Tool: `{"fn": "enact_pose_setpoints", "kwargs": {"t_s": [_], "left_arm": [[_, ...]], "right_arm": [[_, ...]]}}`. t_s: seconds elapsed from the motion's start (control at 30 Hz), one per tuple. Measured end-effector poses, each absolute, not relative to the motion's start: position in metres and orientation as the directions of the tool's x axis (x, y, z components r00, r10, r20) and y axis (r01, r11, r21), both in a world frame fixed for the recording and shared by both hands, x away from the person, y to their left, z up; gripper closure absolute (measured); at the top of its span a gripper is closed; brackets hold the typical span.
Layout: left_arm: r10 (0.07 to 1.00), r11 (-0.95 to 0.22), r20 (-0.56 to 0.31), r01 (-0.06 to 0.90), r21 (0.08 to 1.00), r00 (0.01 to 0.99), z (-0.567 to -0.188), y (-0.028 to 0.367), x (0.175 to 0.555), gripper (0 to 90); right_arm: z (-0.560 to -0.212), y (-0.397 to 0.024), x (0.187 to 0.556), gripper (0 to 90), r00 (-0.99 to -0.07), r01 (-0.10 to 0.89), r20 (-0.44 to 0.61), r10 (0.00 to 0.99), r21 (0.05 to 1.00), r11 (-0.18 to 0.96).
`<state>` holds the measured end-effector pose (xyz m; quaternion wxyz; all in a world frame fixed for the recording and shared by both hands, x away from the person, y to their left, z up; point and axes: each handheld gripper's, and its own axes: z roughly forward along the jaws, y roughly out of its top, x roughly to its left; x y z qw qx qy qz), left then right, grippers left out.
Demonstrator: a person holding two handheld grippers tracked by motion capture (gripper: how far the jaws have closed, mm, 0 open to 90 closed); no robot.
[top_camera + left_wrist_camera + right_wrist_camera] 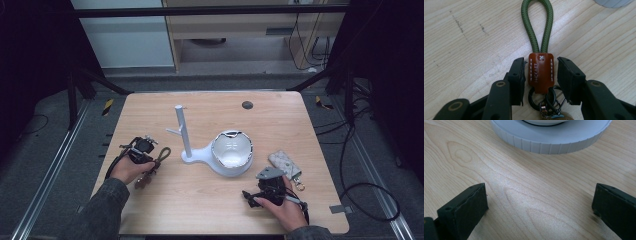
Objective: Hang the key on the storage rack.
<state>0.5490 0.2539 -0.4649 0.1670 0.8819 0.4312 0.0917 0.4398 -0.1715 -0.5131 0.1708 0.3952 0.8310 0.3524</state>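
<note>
- High view: a wooden worktop (pixel 200 200) carries a white stand (pixel 184 134), an upright post with short pegs on a base that widens into a round dish (pixel 231 152).
- High view: the left gripper (pixel 141 150), held in the person's left hand (pixel 127 170), lies at the worktop's left part, with a keychain (pixel 156 165) just beside it; its green cord loop points toward the stand.
- High view: the right gripper (pixel 260 192), in the right hand (pixel 282 210), rests in front of the dish. A patterned key pouch (pixel 284 163) lies just right of it, near the dish.
- Left gripper view: the jaws stand spread on either side of the keychain's brown leather tab (pixel 540 73); the left jaw is close to the tab, the right jaw apart from it by a gap. The green cord loop (pixel 537 25) runs away from the jaws over the worktop; black rings (pixel 544 98) hang below the tab.
- Right gripper view: the jaws are spread wide over bare worktop, nothing between them. The ribbed rim of the dish (pixel 549 143) lies ahead, apart from the jaws.
</note>
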Motion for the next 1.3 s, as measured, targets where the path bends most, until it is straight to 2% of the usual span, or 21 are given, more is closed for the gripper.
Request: {"fn": "enact_pose_setpoints", "kwargs": {"t_s": [0.2, 0.37, 0.8, 0.93, 1.3], "left_arm": [[0.785, -0.583, 0.02, 0.729, 0.359, 0.619, -0.466, 0.253, 0.55, 59.5], [0.784, -0.587, 0.026, 0.728, 0.354, 0.62, -0.466, 0.253, 0.55, 65.0], [0.78, -0.594, 0.031, 0.724, 0.351, 0.625, -0.466, 0.253, 0.549, 65.7], [0.785, -0.584, 0.042, 0.715, 0.383, 0.619, -0.462, 0.255, 0.545, 65.9], [0.792, -0.533, 0.066, 0.635, 0.559, 0.607, -0.436, 0.264, 0.514, 65.9]], "right_arm": [[-0.513, -0.172, 0.44, 0.2, -0.629, 0.536, -0.005, 0.777, 0.721, 0.439], [-0.513, -0.172, 0.44, 0.3, -0.63, 0.537, -0.004, 0.777, 0.72, 0.439], [-0.513, -0.171, 0.439, 0.2, -0.629, 0.538, -0.003, 0.778, 0.72, 0.438], [-0.513, -0.172, 0.439, 0.3, -0.629, 0.538, -0.003, 0.778, 0.72, 0.438], [-0.513, -0.172, 0.439, 0.2, -0.629, 0.538, -0.003, 0.778, 0.72, 0.438]]}}
